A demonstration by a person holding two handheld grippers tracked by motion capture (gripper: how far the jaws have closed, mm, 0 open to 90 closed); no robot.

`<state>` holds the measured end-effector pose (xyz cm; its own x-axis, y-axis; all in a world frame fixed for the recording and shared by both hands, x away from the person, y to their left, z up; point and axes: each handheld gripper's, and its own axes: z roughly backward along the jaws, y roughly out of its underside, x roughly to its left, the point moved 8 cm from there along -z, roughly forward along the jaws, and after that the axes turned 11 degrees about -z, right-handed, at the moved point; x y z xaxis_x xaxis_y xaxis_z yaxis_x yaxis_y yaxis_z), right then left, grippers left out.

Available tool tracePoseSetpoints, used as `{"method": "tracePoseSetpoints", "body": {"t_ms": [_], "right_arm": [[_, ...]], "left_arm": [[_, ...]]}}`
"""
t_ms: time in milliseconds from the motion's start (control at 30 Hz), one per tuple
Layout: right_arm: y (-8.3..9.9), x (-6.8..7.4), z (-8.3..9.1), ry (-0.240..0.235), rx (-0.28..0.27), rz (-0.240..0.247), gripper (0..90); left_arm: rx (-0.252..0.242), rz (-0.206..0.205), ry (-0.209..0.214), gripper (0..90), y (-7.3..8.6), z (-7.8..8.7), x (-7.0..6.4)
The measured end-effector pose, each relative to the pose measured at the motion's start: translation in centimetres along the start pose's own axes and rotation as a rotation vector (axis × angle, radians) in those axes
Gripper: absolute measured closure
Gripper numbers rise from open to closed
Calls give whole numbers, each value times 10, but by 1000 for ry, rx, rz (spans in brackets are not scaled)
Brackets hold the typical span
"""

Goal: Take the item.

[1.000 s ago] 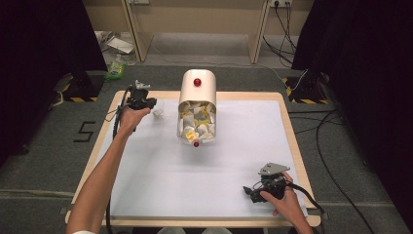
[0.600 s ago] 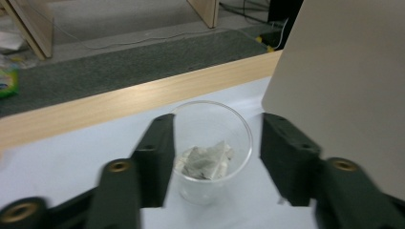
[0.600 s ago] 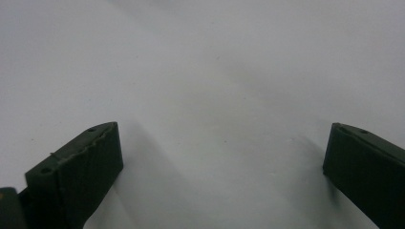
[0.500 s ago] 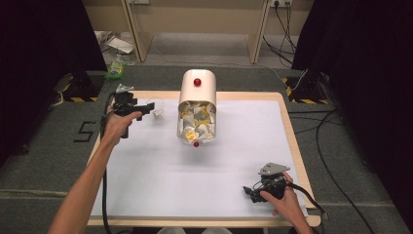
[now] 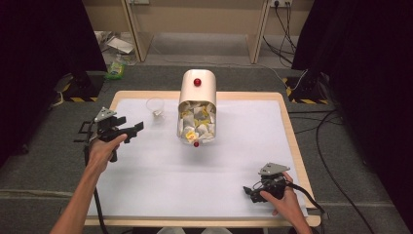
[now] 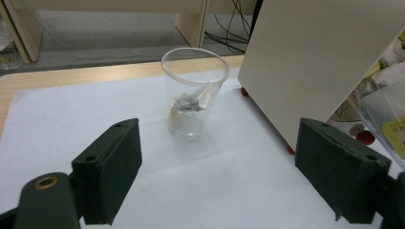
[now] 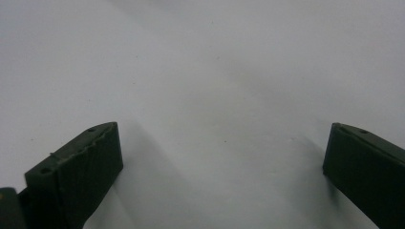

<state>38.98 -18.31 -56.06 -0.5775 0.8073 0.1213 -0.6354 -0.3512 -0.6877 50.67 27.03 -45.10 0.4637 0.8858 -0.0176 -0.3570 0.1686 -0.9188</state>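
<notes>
White-topped table carries cup and dispenser.

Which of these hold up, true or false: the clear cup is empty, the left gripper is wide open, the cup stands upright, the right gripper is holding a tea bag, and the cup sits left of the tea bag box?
1. The clear cup is empty. False: something small and crumpled, like a used tea bag, lies in it.
2. The left gripper is wide open. True.
3. The cup stands upright on the white mat. True.
4. The right gripper holds a tea bag. False: its jaws are open over bare mat.
5. In the high view the cup sits left of the tea bag box. True.
</notes>
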Motion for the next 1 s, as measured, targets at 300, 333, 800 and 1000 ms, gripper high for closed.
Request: {"method": "tracePoseSetpoints", "body": {"t_ms": [300, 333, 800, 1000], "right_arm": [[0, 0, 0, 1, 1, 2, 3], [0, 0, 0, 1, 1, 2, 3], [0, 0, 0, 1, 1, 2, 3], [0, 0, 0, 0, 1, 1, 3]], "left_arm": [[30, -47, 18, 156, 19, 6, -16], [30, -47, 18, 156, 19, 6, -16], [143, -99, 78, 153, 69, 9, -49], [227, -127, 106, 158, 100, 13, -67]]}}
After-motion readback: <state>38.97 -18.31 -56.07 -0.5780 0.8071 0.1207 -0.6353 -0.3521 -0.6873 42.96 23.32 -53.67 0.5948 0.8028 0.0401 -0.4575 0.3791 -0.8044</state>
